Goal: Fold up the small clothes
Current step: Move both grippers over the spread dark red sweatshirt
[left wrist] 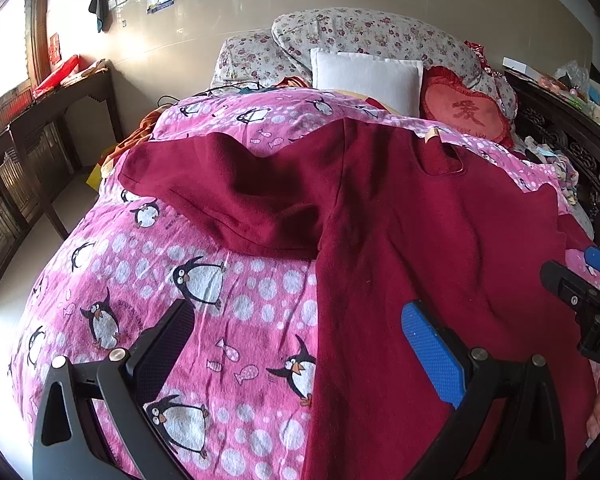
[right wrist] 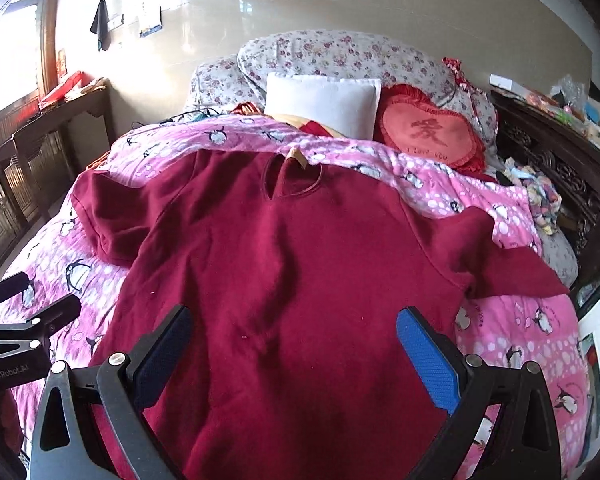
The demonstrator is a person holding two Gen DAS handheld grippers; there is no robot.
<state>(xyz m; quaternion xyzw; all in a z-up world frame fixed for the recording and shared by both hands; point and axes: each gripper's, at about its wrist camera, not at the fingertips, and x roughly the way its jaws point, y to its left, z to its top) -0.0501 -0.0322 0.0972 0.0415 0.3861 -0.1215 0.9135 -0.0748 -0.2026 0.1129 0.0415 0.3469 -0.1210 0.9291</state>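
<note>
A dark red sweater [right wrist: 292,264] lies spread flat on the pink penguin quilt [right wrist: 516,332], collar at the far end, sleeves out to each side. In the left wrist view the sweater [left wrist: 412,220] fills the right half, its left sleeve [left wrist: 228,196] lying across the quilt [left wrist: 172,280]. My left gripper [left wrist: 300,320] is open and empty above the sweater's left edge. My right gripper [right wrist: 292,324] is open and empty above the sweater's lower body. The right gripper also shows at the left wrist view's right edge [left wrist: 580,280], and the left gripper at the right wrist view's left edge [right wrist: 24,312].
A white pillow [right wrist: 320,104], a red heart cushion [right wrist: 428,132] and floral bedding [right wrist: 340,56] lie at the bed's head. A dark wooden bench [right wrist: 48,128] stands on the left by the window. A carved dark cabinet [right wrist: 552,156] with clutter stands on the right.
</note>
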